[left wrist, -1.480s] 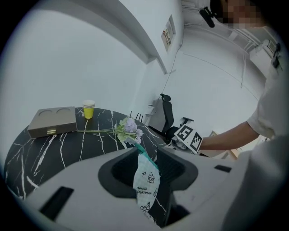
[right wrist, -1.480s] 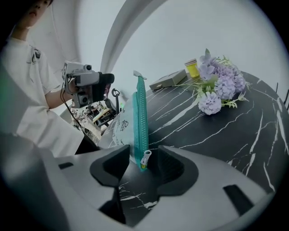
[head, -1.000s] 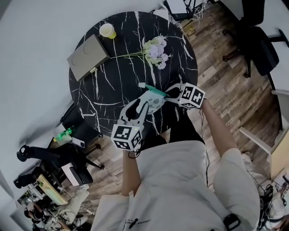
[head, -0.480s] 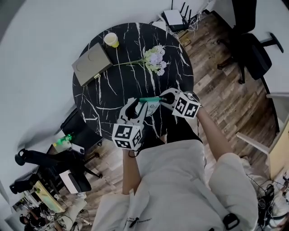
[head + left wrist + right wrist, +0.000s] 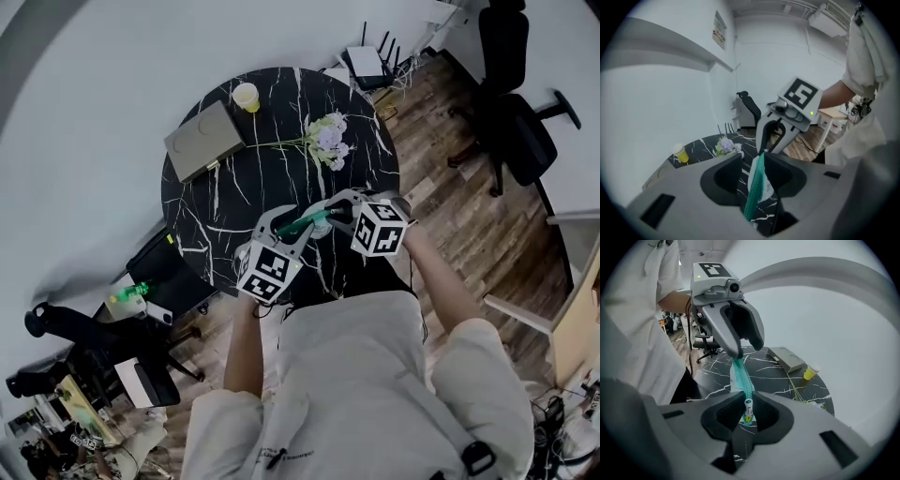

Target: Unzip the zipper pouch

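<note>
Zipper pouch (image 5: 314, 223) raised higher above the desk (image 5: 234, 187): left tongs (image 5: 753, 157), jaws eased slightly wider, grip its end; right tongs (image 5: 750, 397), closing further, pinch the zipper pull (image 5: 748, 405); unzipping apparently not yet begun.

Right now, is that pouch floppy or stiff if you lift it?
Probably floppy: the pouch has a thin white side curling beside its green zipper. Likely light, being so flat. The zipper seems firmer, running nearly straight.

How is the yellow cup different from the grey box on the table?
The small yellow cup is round and stands upright; the flat grey box is rectangular and lies flat. The cup is far smaller than the box. Both sit on the round black marble table.
</note>
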`<state>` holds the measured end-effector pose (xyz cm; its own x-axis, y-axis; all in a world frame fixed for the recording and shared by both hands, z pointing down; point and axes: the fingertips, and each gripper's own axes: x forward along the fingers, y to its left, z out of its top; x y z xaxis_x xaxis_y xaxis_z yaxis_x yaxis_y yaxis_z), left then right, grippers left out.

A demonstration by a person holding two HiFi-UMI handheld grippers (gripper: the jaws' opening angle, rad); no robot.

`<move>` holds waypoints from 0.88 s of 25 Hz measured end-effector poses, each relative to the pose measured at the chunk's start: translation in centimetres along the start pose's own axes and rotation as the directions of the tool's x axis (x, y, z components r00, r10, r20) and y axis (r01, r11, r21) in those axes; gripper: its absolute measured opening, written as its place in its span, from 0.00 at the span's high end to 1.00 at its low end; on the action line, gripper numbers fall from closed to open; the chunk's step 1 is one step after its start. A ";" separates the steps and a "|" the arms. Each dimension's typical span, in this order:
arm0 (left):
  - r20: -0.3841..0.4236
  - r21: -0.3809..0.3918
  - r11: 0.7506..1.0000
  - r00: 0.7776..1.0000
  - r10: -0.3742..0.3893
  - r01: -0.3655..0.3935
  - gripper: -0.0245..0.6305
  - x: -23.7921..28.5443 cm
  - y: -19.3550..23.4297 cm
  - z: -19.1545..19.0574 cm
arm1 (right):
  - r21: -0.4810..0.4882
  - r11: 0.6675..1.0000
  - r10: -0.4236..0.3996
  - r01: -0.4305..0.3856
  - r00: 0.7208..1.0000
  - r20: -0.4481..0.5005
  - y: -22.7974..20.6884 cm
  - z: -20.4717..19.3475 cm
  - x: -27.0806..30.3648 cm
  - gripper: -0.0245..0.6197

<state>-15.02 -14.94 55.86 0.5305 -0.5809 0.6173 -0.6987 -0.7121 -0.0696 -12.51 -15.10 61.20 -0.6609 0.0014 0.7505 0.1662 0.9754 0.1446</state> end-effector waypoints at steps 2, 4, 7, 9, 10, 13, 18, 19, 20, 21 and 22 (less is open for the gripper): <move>-0.144 0.089 0.993 0.987 -0.067 0.080 0.72 0.9 -1.4 -1.2 | -0.021 1.000 0.000 0.000 1.000 -0.005 0.0 0.7 -0.4 0.88; -0.251 0.169 0.976 0.963 -0.095 0.140 0.71 1.6 -2.1 -1.8 | -0.054 0.999 -0.009 0.008 1.000 -0.019 -0.2 1.3 -0.9 0.88; -0.277 0.192 0.969 0.956 -0.096 0.153 0.71 2.4 -2.0 -1.7 | -0.080 0.997 -0.020 0.017 0.999 -0.027 -0.3 2.2 -1.7 0.88; -0.272 0.191 0.970 0.958 -0.093 0.148 0.71 2.7 -2.0 -1.5 | -0.091 0.996 -0.027 0.025 0.999 -0.026 -0.4 2.9 -2.4 0.87; -0.271 0.194 0.970 0.959 -0.088 0.144 0.73 2.8 -2.0 -1.4 | -0.097 0.995 -0.031 0.029 0.999 -0.025 -0.5 3.1 -2.7 0.87; -0.273 0.218 0.967 0.960 -0.070 0.132 0.91 2.6 -1.8 -0.9 | -0.100 0.994 -0.038 0.037 0.999 -0.002 -0.5 3.7 -3.7 0.87; -0.286 0.278 0.948 0.955 -0.071 0.154 0.92 1.9 -2.0 -0.5 | -0.028 0.998 -0.046 0.049 0.994 0.102 -0.6 4.2 -4.6 0.80; -0.288 0.290 0.944 0.955 -0.069 0.155 0.92 1.8 -2.0 -0.5 | 0.006 0.999 -0.045 0.044 0.990 0.134 -0.6 4.1 -4.9 0.75; -0.289 0.301 0.941 0.955 -0.066 0.156 0.92 1.7 -2.0 -0.4 | 0.046 0.998 -0.040 0.033 0.984 0.173 -0.6 4.1 -5.2 0.69; -0.288 0.309 0.938 0.955 -0.064 0.156 0.92 1.6 -2.0 -0.4 | 0.090 0.996 -0.035 0.016 0.976 0.217 -0.6 4.1 -5.6 0.65; -0.286 0.316 0.936 0.956 -0.064 0.157 0.92 1.5 -2.0 -0.3 | 0.135 0.991 -0.032 -0.005 0.963 0.266 -0.6 4.0 -5.9 0.64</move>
<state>-13.03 -14.25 57.17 0.4144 -0.3970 0.8189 -0.4189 -0.8821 -0.2157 -11.69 -14.85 54.11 -0.8367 0.0290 0.5469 0.0689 0.9962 0.0527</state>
